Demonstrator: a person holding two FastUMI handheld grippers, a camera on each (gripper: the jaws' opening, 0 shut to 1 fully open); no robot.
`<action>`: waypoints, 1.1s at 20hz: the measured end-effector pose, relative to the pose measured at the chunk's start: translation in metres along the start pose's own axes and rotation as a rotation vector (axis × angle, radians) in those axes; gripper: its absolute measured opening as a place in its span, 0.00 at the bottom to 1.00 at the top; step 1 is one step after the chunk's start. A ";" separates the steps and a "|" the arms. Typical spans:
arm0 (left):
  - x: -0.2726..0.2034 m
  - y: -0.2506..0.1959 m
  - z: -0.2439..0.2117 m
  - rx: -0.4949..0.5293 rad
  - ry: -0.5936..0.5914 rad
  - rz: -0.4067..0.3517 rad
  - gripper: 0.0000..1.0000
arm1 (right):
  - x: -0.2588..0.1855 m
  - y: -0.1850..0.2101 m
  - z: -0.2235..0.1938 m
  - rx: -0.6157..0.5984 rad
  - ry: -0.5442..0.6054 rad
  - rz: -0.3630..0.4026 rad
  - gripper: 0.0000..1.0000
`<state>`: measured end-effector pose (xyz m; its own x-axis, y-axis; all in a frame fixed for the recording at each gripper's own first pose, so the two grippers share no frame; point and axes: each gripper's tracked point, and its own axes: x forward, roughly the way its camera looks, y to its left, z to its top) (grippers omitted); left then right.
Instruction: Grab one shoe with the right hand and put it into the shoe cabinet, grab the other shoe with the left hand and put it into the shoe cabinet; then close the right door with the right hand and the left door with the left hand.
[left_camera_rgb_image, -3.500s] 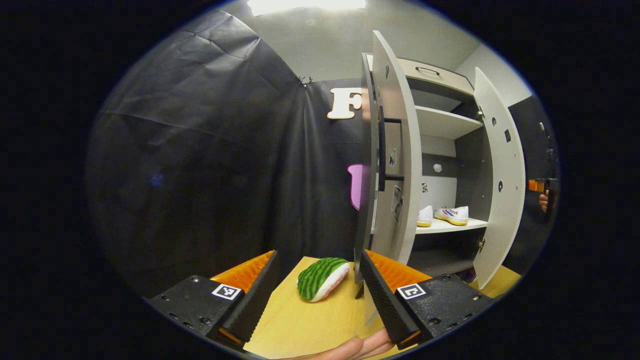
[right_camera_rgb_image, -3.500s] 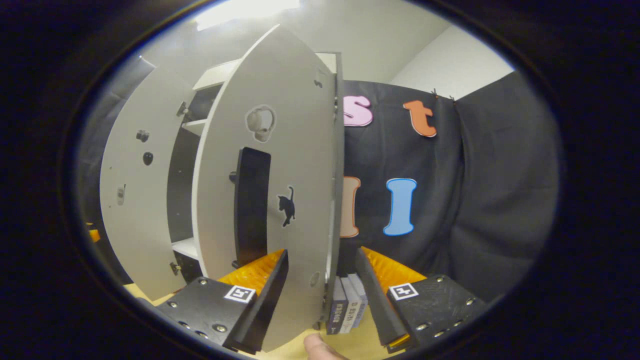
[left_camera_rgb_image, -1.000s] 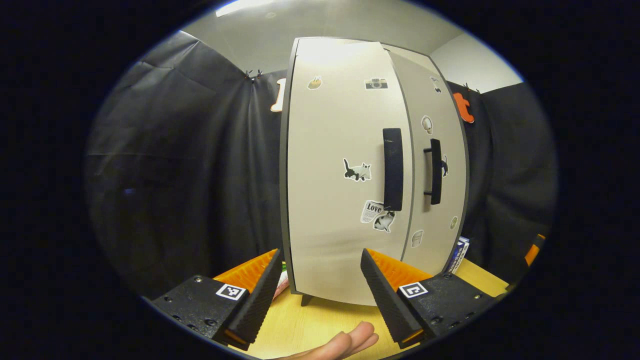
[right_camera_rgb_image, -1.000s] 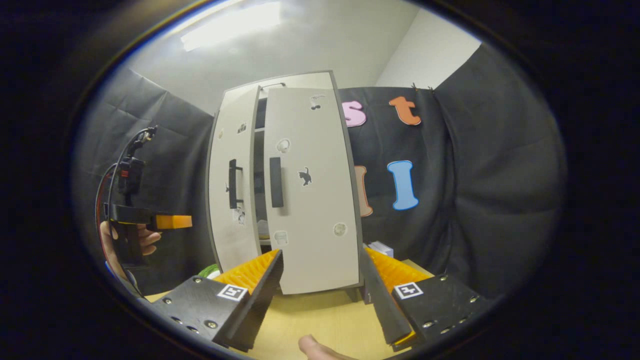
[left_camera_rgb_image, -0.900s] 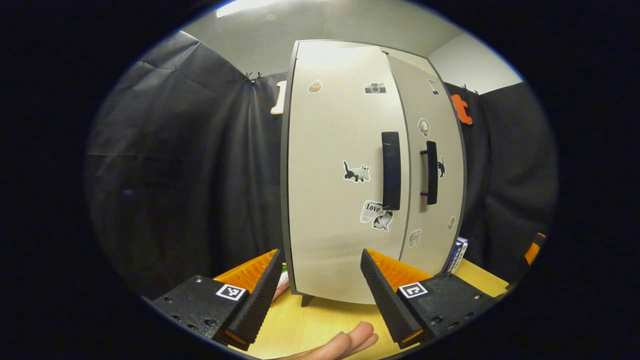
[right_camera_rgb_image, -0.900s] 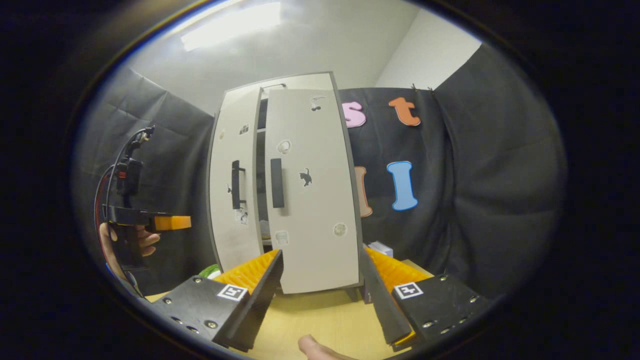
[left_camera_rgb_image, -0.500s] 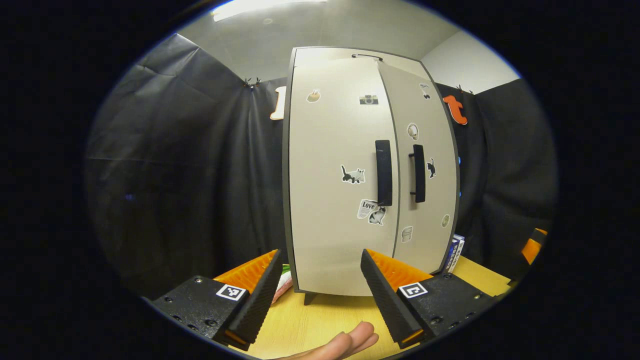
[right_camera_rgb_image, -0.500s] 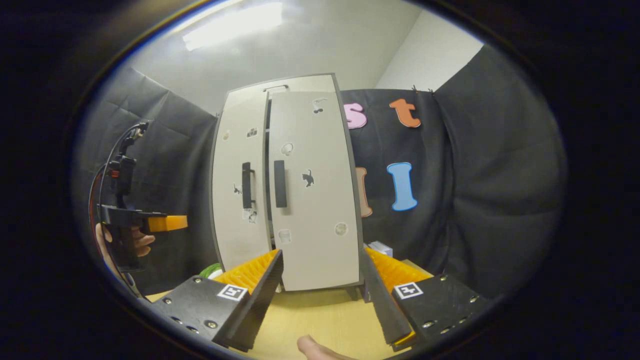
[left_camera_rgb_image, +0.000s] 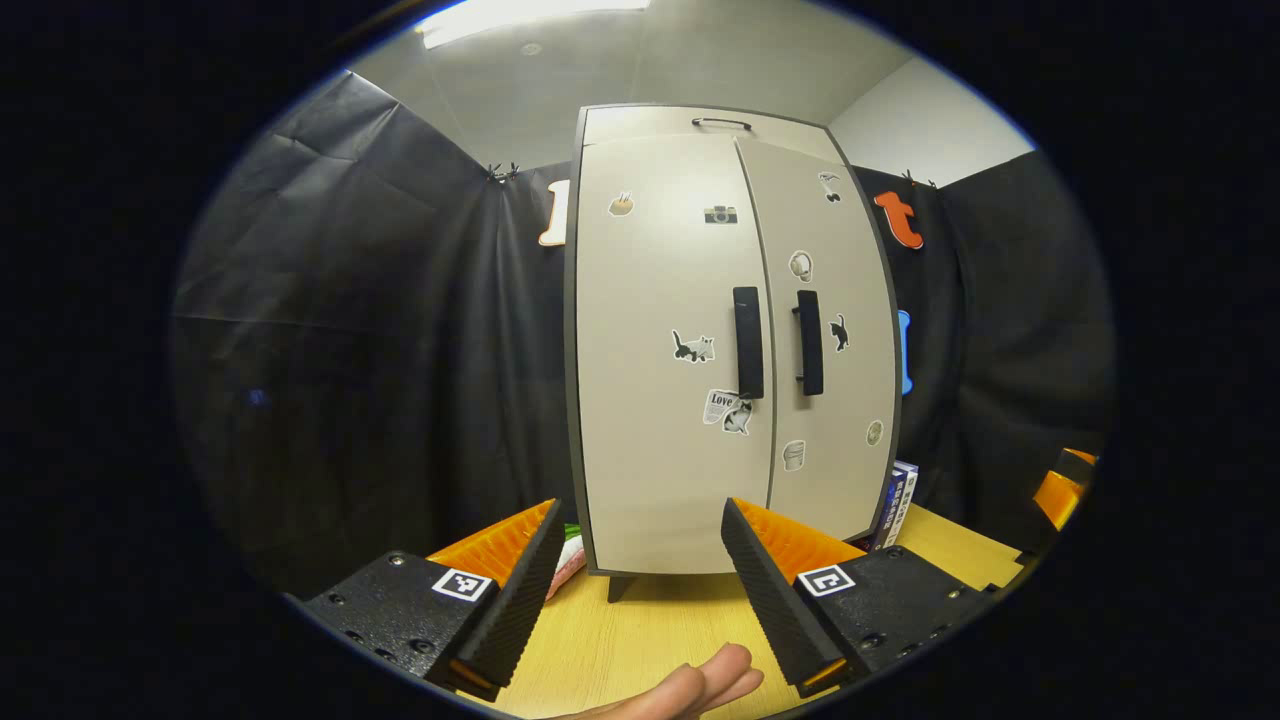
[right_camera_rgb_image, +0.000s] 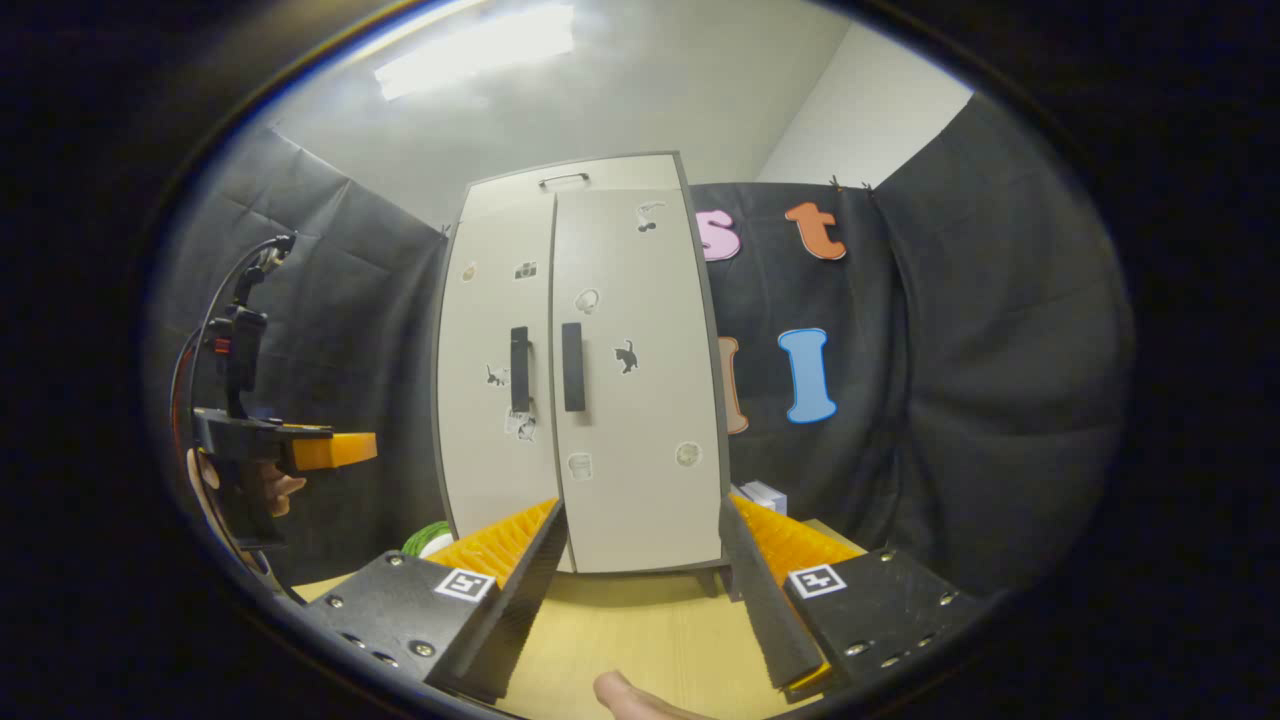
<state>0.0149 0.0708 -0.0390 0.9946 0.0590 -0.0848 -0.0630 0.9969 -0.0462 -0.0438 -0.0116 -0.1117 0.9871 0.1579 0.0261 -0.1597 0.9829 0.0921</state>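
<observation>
In the left gripper view, the shoe cabinet (left_camera_rgb_image: 700, 340) stands upright on the wooden counter (left_camera_rgb_image: 650, 640), tall, smooth and pale grey, its left door (left_camera_rgb_image: 660, 350) and right door (left_camera_rgb_image: 825, 340) both flush shut. The left gripper (left_camera_rgb_image: 640, 570), in front of the cabinet, has ridged fingers (left_camera_rgb_image: 515, 590) spread wide, holding nothing.

In the right gripper view, the cabinet's flat black bar handles (right_camera_rgb_image: 545, 368) run vertically. The right gripper (right_camera_rgb_image: 640, 575) gapes wide before the cabinet, empty.
</observation>
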 end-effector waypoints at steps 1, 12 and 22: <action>-0.001 -0.001 0.001 0.001 -0.004 -0.002 0.95 | -0.001 0.000 0.000 0.003 0.001 0.001 0.91; -0.017 -0.004 -0.004 0.016 -0.007 0.014 0.95 | -0.016 0.007 0.000 0.019 -0.005 0.017 0.90; -0.025 -0.019 -0.016 -0.009 0.008 -0.016 0.96 | -0.024 0.002 -0.005 0.003 -0.003 -0.002 0.90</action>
<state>-0.0103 0.0494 -0.0521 0.9948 0.0429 -0.0920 -0.0482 0.9972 -0.0565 -0.0677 -0.0132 -0.1175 0.9874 0.1557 0.0290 -0.1578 0.9829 0.0947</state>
